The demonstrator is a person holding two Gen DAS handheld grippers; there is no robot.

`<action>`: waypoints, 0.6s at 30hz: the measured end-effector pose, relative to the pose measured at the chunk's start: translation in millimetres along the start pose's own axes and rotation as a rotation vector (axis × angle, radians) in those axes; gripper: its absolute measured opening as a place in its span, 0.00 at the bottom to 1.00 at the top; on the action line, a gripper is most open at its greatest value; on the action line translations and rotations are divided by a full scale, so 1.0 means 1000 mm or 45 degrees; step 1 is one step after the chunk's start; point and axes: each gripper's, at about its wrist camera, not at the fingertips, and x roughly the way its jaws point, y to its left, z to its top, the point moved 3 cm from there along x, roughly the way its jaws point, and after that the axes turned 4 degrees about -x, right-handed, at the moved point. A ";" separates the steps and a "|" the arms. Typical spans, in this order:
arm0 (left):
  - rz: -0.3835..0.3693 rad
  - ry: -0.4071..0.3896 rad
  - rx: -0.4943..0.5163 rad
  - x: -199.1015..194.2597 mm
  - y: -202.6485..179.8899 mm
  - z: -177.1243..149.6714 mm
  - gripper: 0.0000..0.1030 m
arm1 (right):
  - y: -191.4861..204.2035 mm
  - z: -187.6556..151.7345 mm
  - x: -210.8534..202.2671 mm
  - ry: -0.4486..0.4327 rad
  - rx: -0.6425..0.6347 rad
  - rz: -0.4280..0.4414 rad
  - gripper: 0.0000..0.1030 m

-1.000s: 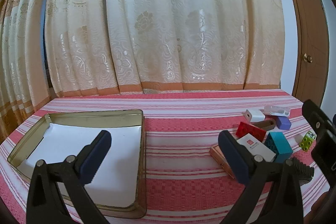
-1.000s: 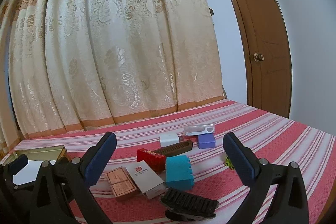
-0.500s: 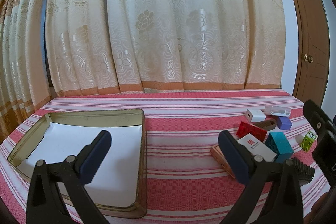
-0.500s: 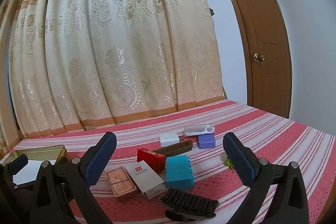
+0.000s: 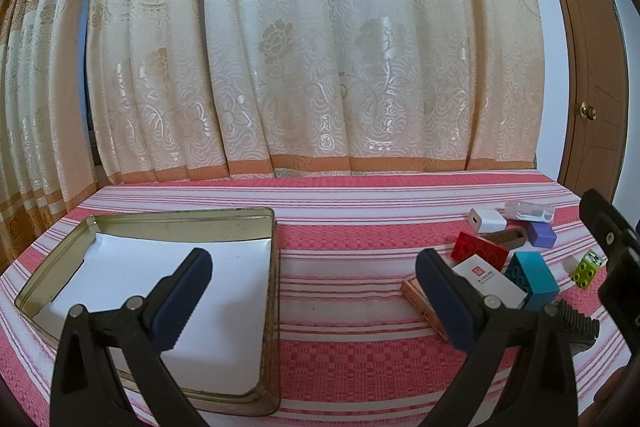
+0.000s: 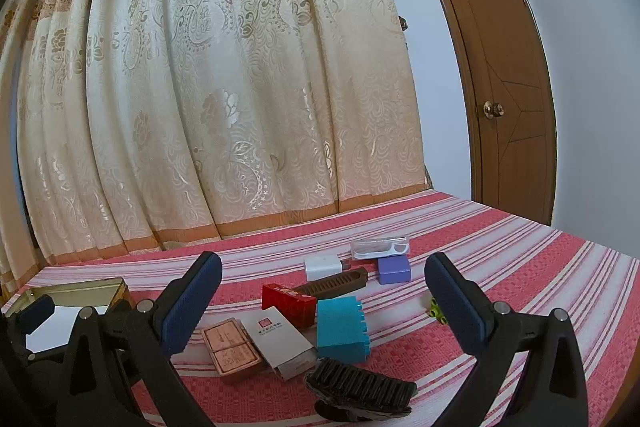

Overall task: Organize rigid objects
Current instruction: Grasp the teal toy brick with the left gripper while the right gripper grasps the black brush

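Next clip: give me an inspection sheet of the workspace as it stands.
Surface: red-and-white striped tablecloth, flat.
Job's things: metal tin, paper-lined, holds nothing; loose pile to its right: teal brick, red brick, white box, copper case, black brush, brown comb, white charger, purple block, clear floss-pick case, green brick.
Clutter: nothing seen.
Grippers: left tool and right tool open, holding nothing.
Cables: nothing seen.
Surroundings: curtain, wooden door.
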 end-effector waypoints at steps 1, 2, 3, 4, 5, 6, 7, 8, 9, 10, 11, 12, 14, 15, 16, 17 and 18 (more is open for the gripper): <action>0.000 0.000 0.000 0.000 0.000 0.000 1.00 | 0.000 0.000 0.000 -0.001 0.002 0.001 0.99; 0.000 0.000 0.000 0.000 0.000 0.000 1.00 | -0.001 0.000 0.000 -0.002 0.005 0.001 0.99; 0.000 0.000 0.000 0.000 0.000 0.000 1.00 | -0.001 0.000 0.000 -0.003 0.007 0.002 0.99; 0.000 0.000 0.000 0.000 0.000 0.000 1.00 | -0.001 0.000 0.000 -0.002 0.009 0.003 0.99; 0.000 0.000 0.000 0.000 0.000 0.000 1.00 | -0.002 0.000 0.001 0.000 0.012 0.004 0.99; 0.000 0.001 -0.001 0.000 0.000 0.000 1.00 | -0.002 0.000 0.001 0.002 0.016 0.005 0.99; 0.000 0.001 0.000 0.000 0.000 0.000 1.00 | -0.003 -0.001 0.001 0.004 0.019 0.006 0.99; 0.001 0.001 0.001 0.000 0.000 0.000 1.00 | -0.004 -0.001 0.001 0.007 0.026 0.008 0.99; 0.002 0.001 0.001 0.000 0.001 0.000 1.00 | -0.005 -0.002 0.001 0.010 0.032 0.009 0.99; 0.002 0.000 0.001 0.000 0.001 0.000 1.00 | -0.006 -0.002 0.002 0.012 0.040 0.009 0.99; 0.005 -0.001 0.004 -0.001 0.001 -0.001 1.00 | -0.008 -0.002 0.002 0.014 0.050 0.010 0.99; 0.006 -0.002 0.007 -0.002 0.001 -0.001 1.00 | -0.010 -0.003 0.002 0.015 0.061 0.014 0.99; -0.002 -0.003 0.011 -0.003 0.003 -0.002 1.00 | -0.013 -0.002 0.002 0.007 0.071 0.034 0.99; -0.009 -0.004 0.013 -0.004 0.003 -0.003 1.00 | -0.015 -0.001 0.002 0.002 0.062 0.038 0.99; -0.015 -0.003 0.015 -0.004 0.003 -0.003 1.00 | -0.017 0.000 0.001 -0.006 0.044 0.034 0.99; -0.020 0.001 0.019 -0.005 0.002 -0.003 1.00 | -0.019 0.001 -0.001 -0.022 0.002 0.026 0.99; -0.022 0.005 0.025 -0.006 0.000 -0.004 1.00 | -0.022 0.002 -0.001 -0.023 -0.035 0.023 0.99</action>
